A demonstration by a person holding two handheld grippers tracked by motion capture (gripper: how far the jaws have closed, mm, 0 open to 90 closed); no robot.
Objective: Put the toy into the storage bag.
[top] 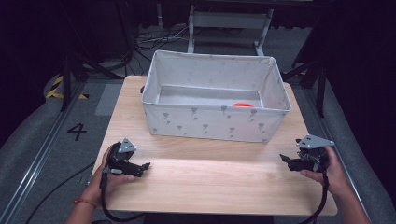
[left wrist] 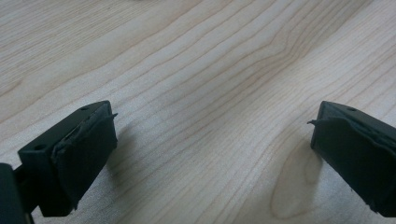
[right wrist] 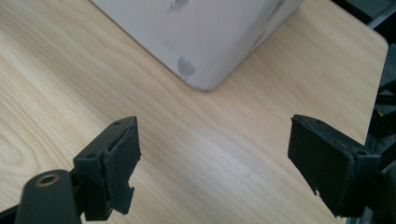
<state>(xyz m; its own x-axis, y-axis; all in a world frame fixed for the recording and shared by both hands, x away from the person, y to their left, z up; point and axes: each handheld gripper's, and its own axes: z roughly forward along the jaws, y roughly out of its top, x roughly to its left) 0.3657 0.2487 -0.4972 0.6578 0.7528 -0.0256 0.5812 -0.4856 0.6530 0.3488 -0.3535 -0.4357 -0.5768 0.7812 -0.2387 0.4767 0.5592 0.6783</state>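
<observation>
Both grippers, left gripper (top: 145, 165) and right gripper (top: 283, 158), fingers wide and empty, before fabric bin (top: 210, 122) with orange object (top: 242, 104) inside.

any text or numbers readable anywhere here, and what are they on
"4": a black numeral on the grey floor left of the table.
The fabric bin carries only small grey printed shapes, no lettering.
Yellow and black hazard stripes on the floor hold no words.
Nothing readable on the left claw or right claw.
</observation>
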